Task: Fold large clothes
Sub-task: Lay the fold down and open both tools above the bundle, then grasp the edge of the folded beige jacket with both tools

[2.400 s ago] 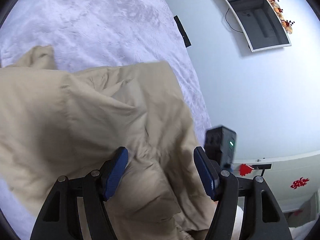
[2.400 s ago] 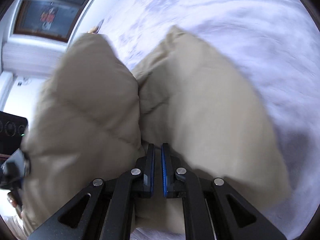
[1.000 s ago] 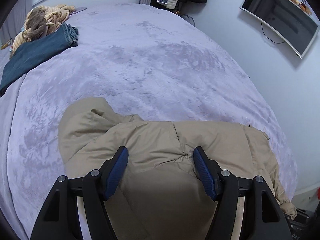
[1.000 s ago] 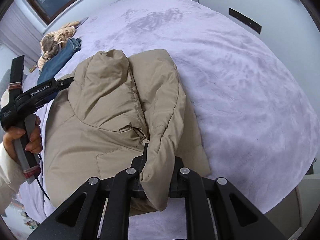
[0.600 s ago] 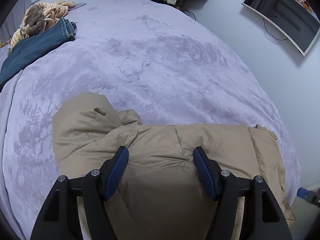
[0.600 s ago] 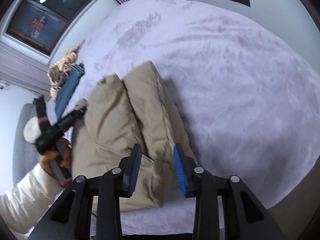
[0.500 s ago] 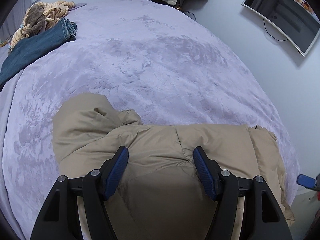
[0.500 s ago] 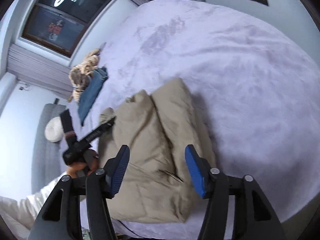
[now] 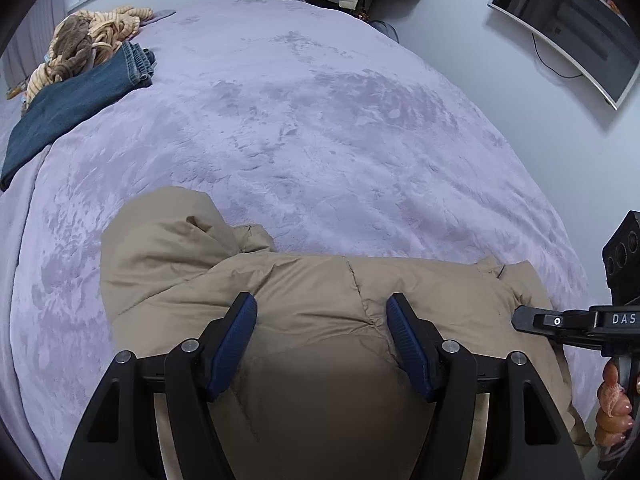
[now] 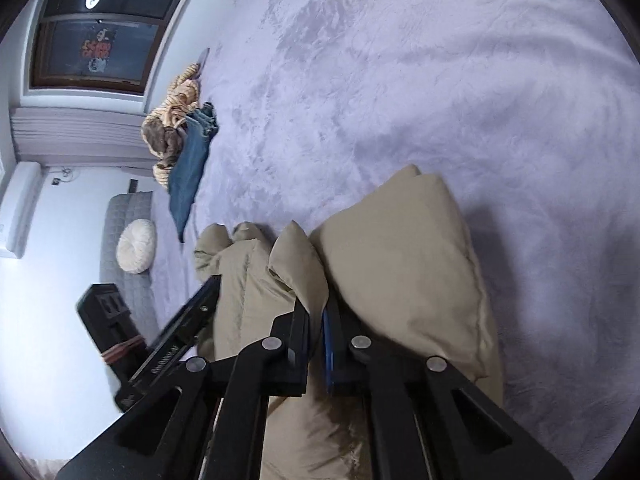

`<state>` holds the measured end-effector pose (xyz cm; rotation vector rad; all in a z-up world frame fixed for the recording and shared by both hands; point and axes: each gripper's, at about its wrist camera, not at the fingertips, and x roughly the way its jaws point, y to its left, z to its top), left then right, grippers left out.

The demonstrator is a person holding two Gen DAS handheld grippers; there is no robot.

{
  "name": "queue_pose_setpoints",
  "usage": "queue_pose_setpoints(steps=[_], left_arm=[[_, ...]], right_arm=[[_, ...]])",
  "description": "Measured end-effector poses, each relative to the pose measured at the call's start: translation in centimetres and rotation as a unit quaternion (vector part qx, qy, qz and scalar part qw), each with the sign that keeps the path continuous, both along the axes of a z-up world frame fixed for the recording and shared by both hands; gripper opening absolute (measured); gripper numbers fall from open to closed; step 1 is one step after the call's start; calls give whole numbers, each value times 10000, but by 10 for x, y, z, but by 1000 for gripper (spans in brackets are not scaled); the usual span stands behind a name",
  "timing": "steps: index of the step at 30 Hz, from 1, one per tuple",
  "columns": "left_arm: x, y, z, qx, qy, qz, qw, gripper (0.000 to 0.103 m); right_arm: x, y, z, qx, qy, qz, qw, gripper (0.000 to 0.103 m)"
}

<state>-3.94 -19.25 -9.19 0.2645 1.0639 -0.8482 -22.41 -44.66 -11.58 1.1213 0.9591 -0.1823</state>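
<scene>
with my right claw [image 10: 316,312] clenched on a puffy fold of the tan jacket [image 10: 400,248] lying at 6 o'clock on the lilac bed [image 9: 320,120], and my left claw [image 9: 320,344] released above it, i should lift slowly and carry the fold across without dragging the layers beneath.

Puffy beige jacket [image 9: 320,292] lies folded on bed.

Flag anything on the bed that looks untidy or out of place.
The tan puffer jacket lies bunched and lumpy at the near edge of the bed, not flat. At the far corner, a striped knit sits crumpled on folded jeans. Nothing looks spilled or damaged.
</scene>
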Motion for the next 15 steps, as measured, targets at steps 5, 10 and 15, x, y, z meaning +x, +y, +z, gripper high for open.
queue_pose_setpoints(steps=[5, 10, 15], left_arm=[[-4, -5, -2, 147, -38, -70, 9999, 68], [-5, 27, 20, 167, 82, 21, 9998, 68], [-24, 72, 37, 109, 404, 148, 9990, 68]], right_arm=[[-4, 0, -18, -129, 281, 30, 9995, 4], [7, 10, -21, -431, 448, 243, 9978, 4], [0, 15, -18, -568, 533, 272, 9966, 3]])
